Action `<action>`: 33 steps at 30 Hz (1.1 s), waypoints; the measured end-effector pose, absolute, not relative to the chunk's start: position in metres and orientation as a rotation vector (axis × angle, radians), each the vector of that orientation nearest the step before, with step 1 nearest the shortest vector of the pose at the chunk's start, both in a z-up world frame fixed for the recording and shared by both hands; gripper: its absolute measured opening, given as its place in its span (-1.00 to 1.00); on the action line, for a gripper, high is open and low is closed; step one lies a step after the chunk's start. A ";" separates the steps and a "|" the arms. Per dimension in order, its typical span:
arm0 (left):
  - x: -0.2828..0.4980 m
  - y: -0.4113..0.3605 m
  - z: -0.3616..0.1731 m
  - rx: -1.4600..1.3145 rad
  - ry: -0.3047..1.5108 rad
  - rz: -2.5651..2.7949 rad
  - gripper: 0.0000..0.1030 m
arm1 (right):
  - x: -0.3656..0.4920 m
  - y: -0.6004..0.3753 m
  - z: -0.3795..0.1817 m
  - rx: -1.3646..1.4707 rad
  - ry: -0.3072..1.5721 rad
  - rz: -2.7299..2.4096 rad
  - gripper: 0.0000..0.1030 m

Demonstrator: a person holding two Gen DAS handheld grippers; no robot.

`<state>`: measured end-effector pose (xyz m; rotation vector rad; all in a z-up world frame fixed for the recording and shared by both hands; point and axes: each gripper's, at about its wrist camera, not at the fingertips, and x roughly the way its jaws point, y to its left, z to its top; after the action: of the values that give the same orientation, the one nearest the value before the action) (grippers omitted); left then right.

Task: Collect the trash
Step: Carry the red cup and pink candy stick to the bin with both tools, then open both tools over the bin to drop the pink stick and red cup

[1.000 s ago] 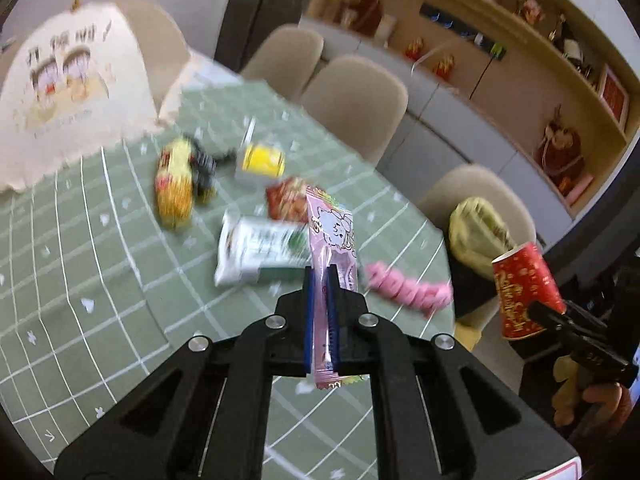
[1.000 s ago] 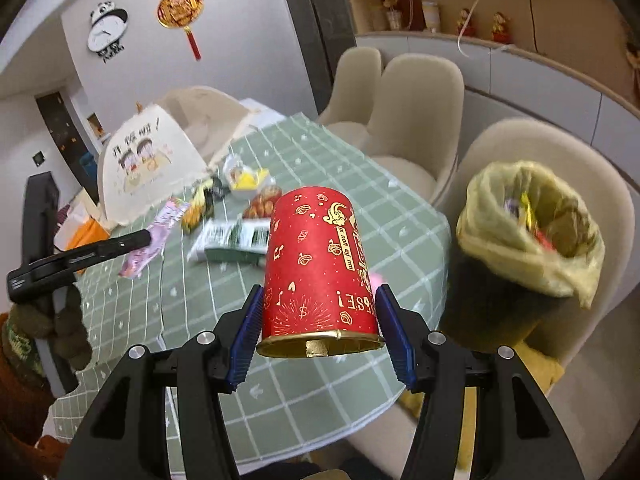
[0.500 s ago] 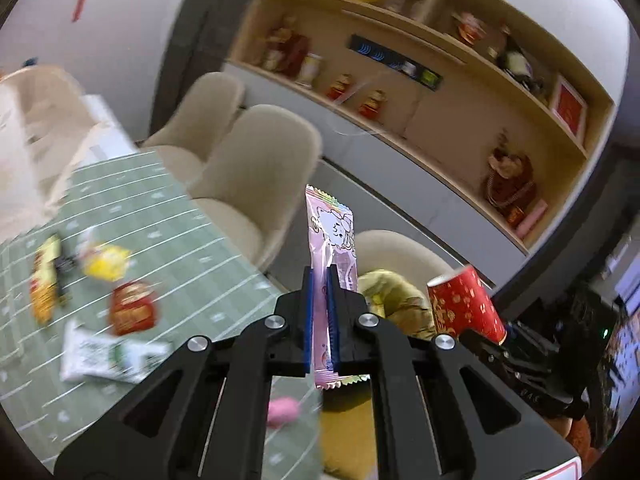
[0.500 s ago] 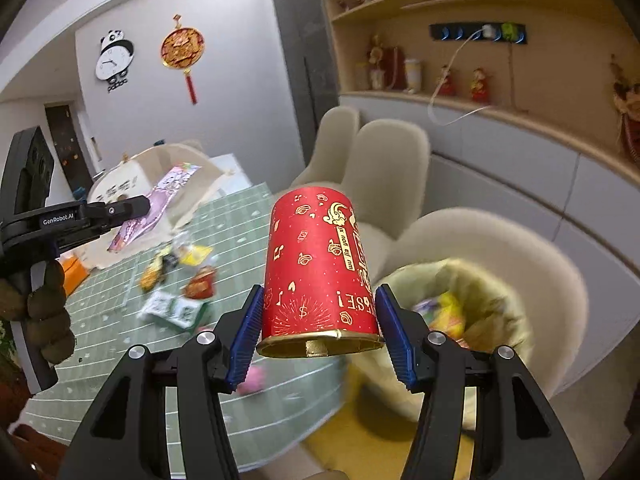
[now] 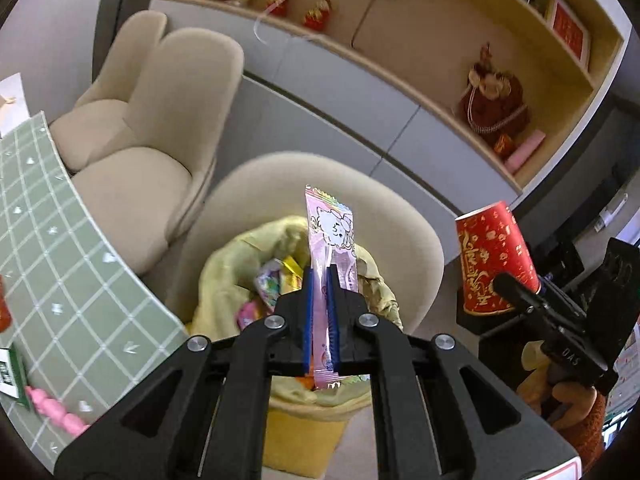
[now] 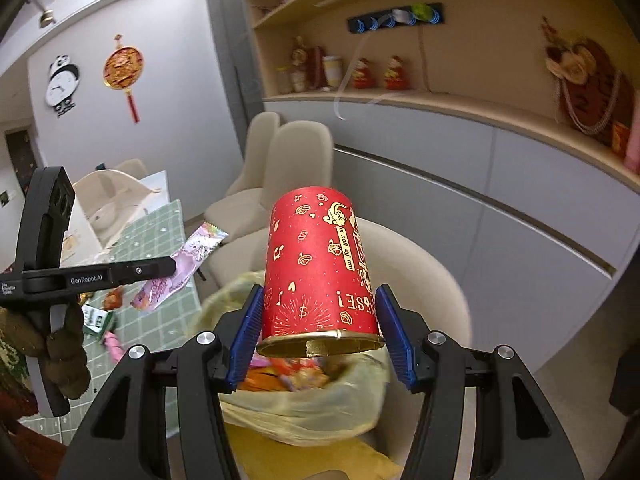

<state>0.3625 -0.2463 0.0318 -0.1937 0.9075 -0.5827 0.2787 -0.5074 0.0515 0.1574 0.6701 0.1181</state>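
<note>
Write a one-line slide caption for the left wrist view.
Left gripper clamps a pink snack wrapper above the yellow-lined trash bin; right gripper holds a red paper cup alongside.

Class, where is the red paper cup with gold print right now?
The red paper cup with gold print sits clamped in the right gripper, held above the yellow-lined trash bin.

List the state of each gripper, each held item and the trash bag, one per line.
left gripper: shut on pink wrapper.
pink wrapper: pinched upright, above the bag.
right gripper: shut on red cup.
red cup: held upside down, over the bag.
yellow trash bag: open, wrappers inside.
</note>
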 end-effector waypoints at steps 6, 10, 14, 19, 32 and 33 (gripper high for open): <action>0.369 -0.278 0.008 -0.161 0.954 -0.566 -0.89 | 0.281 -0.527 0.029 0.223 0.705 0.117 0.04; 0.369 -0.286 0.003 -0.135 0.969 -0.531 -0.79 | 0.285 -0.529 0.021 0.235 0.714 0.133 0.04; 0.369 -0.287 0.005 -0.111 0.969 -0.511 -0.47 | 0.296 -0.526 0.016 0.244 0.721 0.160 0.04; 0.366 -0.273 0.009 -0.099 0.953 -0.477 -0.41 | 0.313 -0.515 0.011 0.234 0.742 0.205 0.04; 0.351 -0.185 0.018 -0.145 0.932 -0.288 -0.23 | 0.362 -0.446 -0.030 0.158 0.896 0.336 0.05; 0.350 -0.179 0.017 -0.152 0.935 -0.274 -0.23 | 0.365 -0.441 -0.032 0.147 0.903 0.343 0.05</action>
<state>0.3502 -0.1791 0.0171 -0.1516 0.9346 -0.2735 0.3646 -0.4412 -0.0324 0.1474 0.9027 0.3435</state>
